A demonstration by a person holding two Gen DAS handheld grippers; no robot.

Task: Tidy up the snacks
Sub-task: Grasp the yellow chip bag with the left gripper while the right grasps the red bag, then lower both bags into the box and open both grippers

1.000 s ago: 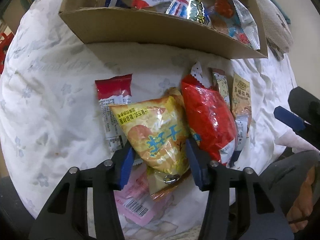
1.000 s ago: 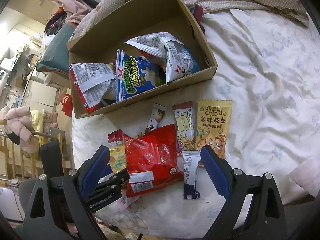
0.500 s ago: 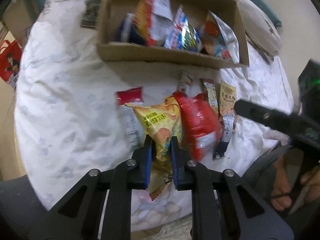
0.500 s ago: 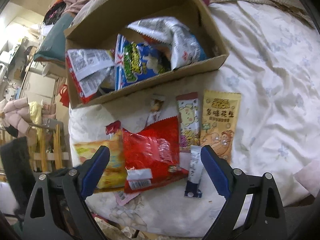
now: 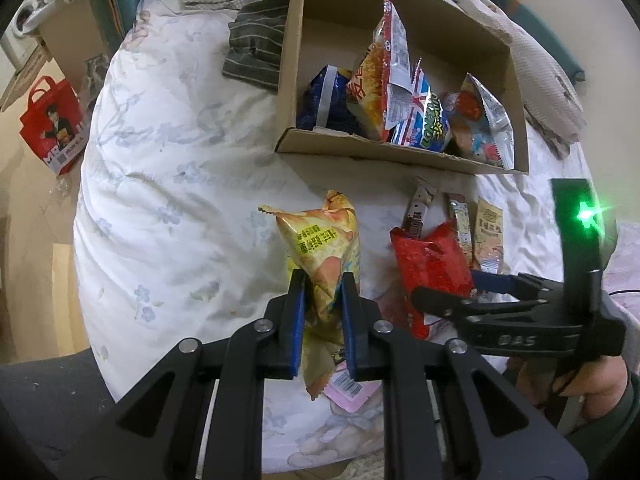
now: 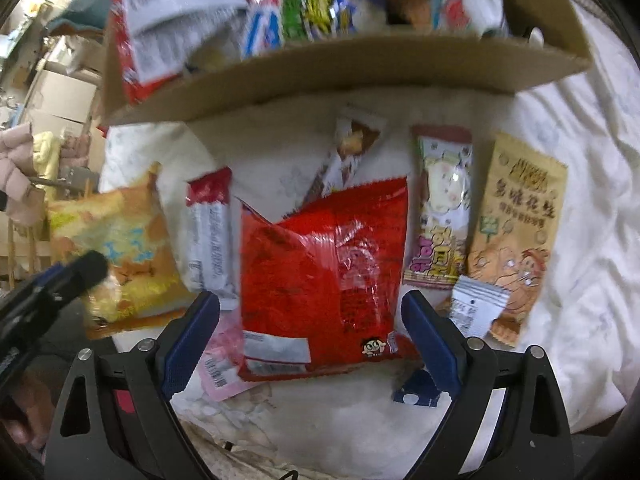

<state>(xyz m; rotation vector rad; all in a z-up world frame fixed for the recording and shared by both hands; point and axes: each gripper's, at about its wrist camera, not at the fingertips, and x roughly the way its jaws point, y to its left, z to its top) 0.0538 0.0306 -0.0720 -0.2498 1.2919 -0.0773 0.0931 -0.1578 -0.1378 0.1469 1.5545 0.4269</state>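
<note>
My left gripper [image 5: 322,280] is shut on a yellow snack bag [image 5: 320,236] and holds it above the white quilt [image 5: 168,208]. In the right wrist view the same yellow bag [image 6: 120,248] hangs at the left, blurred. My right gripper [image 6: 310,304] is open, with a red foil bag [image 6: 328,272] lying between its fingers, untouched. From the left wrist view the right gripper [image 5: 452,287] hovers low over that red bag [image 5: 428,264]. A cardboard box [image 5: 400,152] beyond holds several snack bags.
Around the red bag lie a red-white bar [image 6: 210,236], a chocolate bar [image 6: 348,152], a pink stick pack [image 6: 440,208], a tan peanut pack [image 6: 516,232], a white sachet [image 6: 476,308] and a pink packet [image 6: 220,364]. A striped cloth [image 5: 256,48] lies left of the box.
The left gripper's jaws closed on the yellow bag and raised it off the pile. The right gripper came down and forward over the red bag, still open.
</note>
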